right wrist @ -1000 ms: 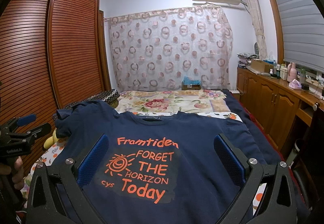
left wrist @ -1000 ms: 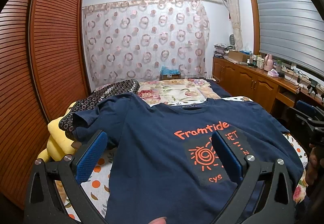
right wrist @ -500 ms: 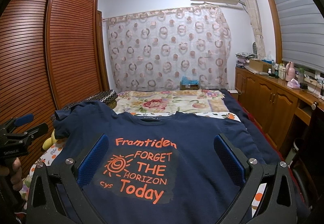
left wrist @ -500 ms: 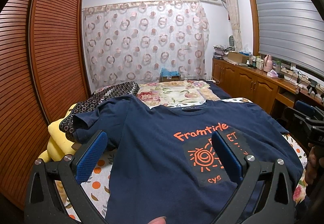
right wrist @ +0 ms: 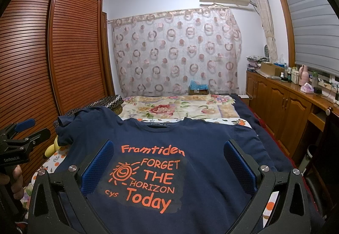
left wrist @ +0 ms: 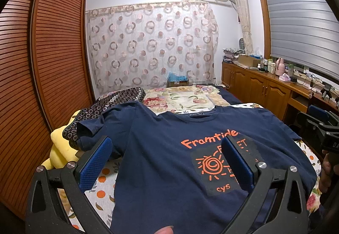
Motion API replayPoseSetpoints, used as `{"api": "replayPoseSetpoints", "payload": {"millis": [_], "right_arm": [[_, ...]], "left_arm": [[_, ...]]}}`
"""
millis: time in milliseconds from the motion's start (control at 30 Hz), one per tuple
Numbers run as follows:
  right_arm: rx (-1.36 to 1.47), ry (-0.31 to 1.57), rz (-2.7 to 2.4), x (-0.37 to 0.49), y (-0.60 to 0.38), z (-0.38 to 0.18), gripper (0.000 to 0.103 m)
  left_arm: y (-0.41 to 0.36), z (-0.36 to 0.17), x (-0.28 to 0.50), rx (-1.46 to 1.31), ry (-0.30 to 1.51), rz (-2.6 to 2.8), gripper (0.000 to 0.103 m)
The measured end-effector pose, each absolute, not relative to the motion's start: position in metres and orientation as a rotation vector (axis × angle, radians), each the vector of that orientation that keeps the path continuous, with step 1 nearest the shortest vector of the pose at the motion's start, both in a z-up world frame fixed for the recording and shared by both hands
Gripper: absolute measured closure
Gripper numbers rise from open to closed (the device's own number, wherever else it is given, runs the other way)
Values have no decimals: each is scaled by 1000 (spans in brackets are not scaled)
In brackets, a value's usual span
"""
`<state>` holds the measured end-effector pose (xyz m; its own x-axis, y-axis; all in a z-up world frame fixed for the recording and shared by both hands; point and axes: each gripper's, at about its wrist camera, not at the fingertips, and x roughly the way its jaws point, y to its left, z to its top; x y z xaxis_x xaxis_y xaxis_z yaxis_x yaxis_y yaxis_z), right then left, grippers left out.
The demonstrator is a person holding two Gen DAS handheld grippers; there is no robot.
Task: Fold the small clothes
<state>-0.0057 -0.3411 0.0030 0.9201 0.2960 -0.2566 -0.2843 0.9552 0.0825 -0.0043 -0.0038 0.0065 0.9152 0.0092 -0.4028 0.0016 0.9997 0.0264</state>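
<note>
The navy T-shirt (right wrist: 190, 138) lies print-up and spread across the bed (right wrist: 180, 105), filling the lower middle of both frames, collar toward the top. Both claws hover above it with jaws spread wide, holding nothing: the left claw (left wrist: 167, 162) over the shirt's left half, the right claw (right wrist: 169, 164) over the orange print. The first fold looks not yet begun. To do it well, I judge the bunched sleeve (left wrist: 91, 128) at middle left should be smoothed flat first, then pinched at its edge.
</note>
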Motion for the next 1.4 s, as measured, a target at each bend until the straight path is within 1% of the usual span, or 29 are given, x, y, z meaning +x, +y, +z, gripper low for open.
{"api": "replayPoseSetpoints", "payload": {"millis": [1067, 1400], "right_arm": [[46, 269, 300, -5, -342, 3, 0], [44, 281, 350, 1, -335, -3, 0]], "left_arm": [[-8, 9, -7, 25, 417, 1, 0], [4, 8, 8, 25, 425, 59, 0]]}}
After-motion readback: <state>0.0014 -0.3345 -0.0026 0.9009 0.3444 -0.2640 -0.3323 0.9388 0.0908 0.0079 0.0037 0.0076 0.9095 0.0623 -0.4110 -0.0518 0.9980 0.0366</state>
